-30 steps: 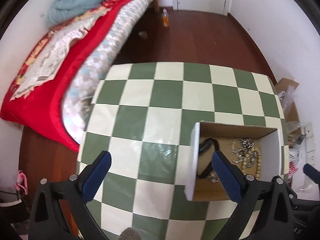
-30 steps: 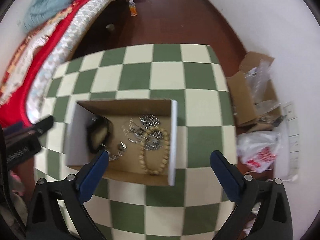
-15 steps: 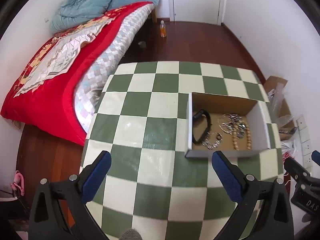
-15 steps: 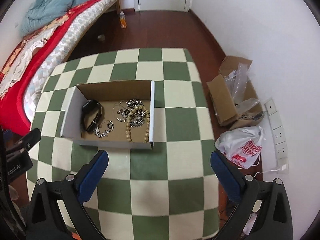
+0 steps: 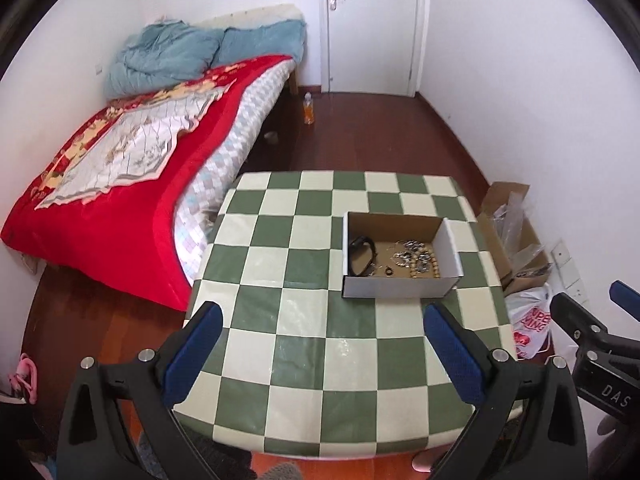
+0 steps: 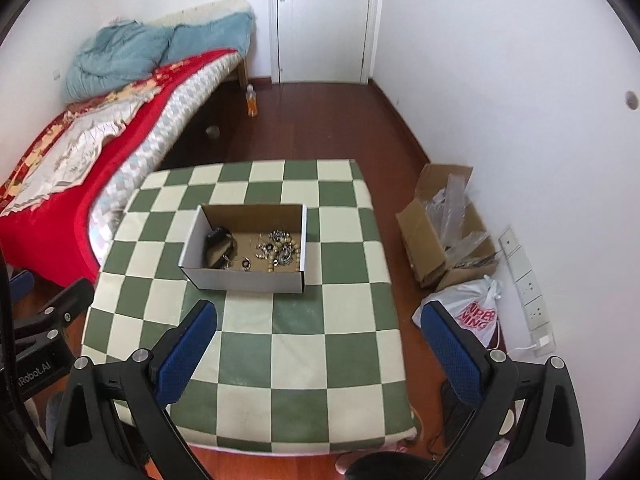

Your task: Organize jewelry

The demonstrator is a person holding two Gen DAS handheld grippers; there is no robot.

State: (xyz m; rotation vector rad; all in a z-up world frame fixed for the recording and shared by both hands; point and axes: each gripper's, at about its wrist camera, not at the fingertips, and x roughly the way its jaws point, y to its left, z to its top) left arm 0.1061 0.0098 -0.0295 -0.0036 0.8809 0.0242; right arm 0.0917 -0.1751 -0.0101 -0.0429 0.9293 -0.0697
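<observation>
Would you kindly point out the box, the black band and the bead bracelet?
box [image 6: 244, 279], right wrist view, front wall.
black band [image 6: 218, 246], right wrist view, its middle.
bead bracelet [image 5: 434, 264], left wrist view, right strand.

I see both wrist views evenly lit by soft daylight, bright on the white walls. Ahead of the fingers [image 5: 200, 344], the desk [image 5: 304, 320] carries pale glare streaks on its glossy cloth. The cardboard box [image 6: 244, 276] casts only a faint shadow. Focus is sharp mid-frame; fisheye bending curves the walls and desk edges, and dark vignette rings the corners. Beyond the fingers, the bed [image 6: 60, 160] looks slightly soft.
</observation>
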